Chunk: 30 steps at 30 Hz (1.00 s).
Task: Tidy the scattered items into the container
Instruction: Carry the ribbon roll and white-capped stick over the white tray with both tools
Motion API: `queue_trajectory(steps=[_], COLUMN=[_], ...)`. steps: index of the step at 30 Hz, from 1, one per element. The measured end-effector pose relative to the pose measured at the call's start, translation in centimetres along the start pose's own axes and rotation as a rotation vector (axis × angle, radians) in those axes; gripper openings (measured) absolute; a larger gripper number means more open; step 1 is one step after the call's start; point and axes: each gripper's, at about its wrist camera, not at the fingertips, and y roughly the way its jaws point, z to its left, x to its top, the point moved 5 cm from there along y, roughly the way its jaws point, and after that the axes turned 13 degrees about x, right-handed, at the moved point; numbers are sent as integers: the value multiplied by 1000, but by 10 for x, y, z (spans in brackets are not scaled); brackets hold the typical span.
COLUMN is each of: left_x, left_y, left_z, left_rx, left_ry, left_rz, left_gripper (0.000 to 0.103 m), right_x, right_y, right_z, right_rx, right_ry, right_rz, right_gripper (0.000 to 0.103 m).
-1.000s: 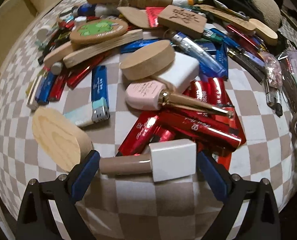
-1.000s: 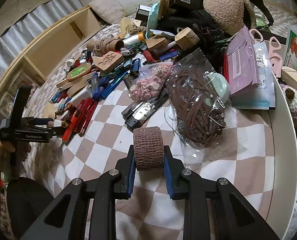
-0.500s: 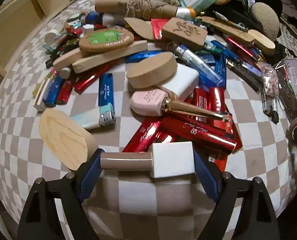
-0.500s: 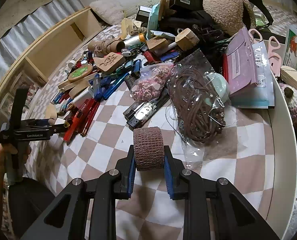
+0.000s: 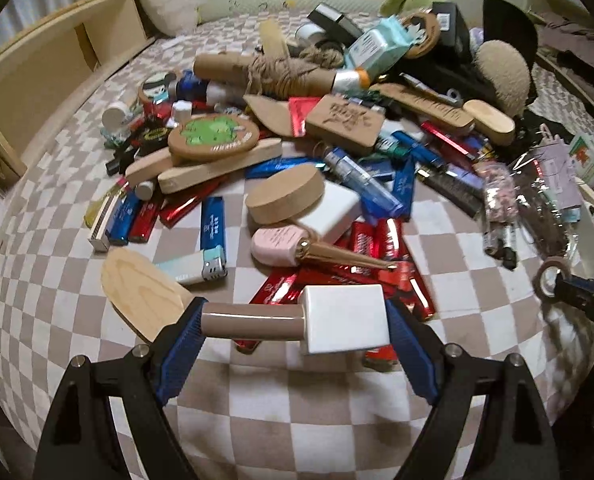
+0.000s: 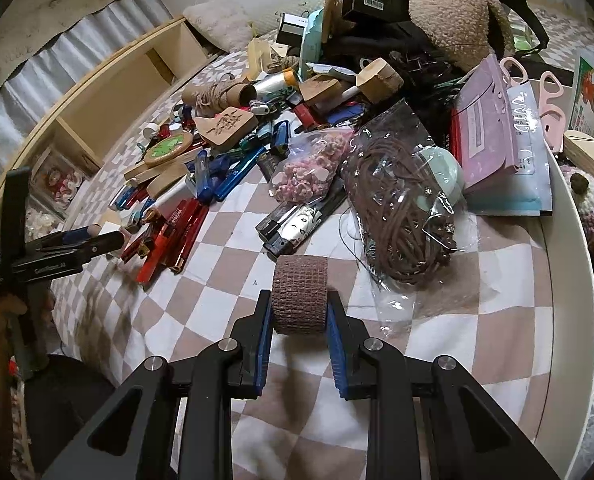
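My left gripper (image 5: 293, 322) is shut on a white nail polish bottle (image 5: 347, 318) with a taupe cap (image 5: 253, 322), held sideways above the checkered cloth. Beyond it lies a heap of red and blue lighters (image 5: 377, 236), wooden pieces (image 5: 285, 194) and a pink bottle (image 5: 279, 244). My right gripper (image 6: 300, 312) is shut on a brown bandage roll (image 6: 300, 294), held just over the cloth. In the right wrist view the left gripper (image 6: 101, 240) shows at far left, gripped by a hand (image 6: 1, 320). No container is plainly identifiable.
A bag of brown cord (image 6: 401, 208), a bag of pink beads (image 6: 309, 172), purple packets (image 6: 493, 136) and a fuzzy tan plush (image 6: 457, 16) crowd the right side. A wooden shelf (image 5: 57, 68) runs along the left. A white rim (image 6: 569, 272) bounds the cloth on the right.
My left gripper has closed on the nail polish bottle and lifted it off the cloth, tilting upward. The right gripper stays still with the bandage roll.
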Motion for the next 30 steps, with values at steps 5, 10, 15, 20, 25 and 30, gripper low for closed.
queue_trajectory(steps=[5,10,15,20,25,30], left_x=[0,-4,-10,-16,-16,-6], left_y=[-16,-26,-34,-42,-55,-76], left_z=[-7,-17,-33,-50,-69,-87], left_rx=[-32,-70,-117,-154,-194,-240], left_ry=[-21,-60,-87,-102,-95,-85], left_rz=[-32,-49,-59,-73,-95,-141], left_gripper=[87,87,87,87,87,87], right_x=[1,-3,-10,-15,-12,-4], right_y=[-8,-13,-16,-22,-37,-68], right_z=[3,4,3,6,15,17], right_rx=[10,7,0,-2,6,15], right_ry=[-1,7,20,28,20,29], right_rz=[-30,-33,-22,-29,-62,-129], right_gripper=[26,26,26,26,26,26])
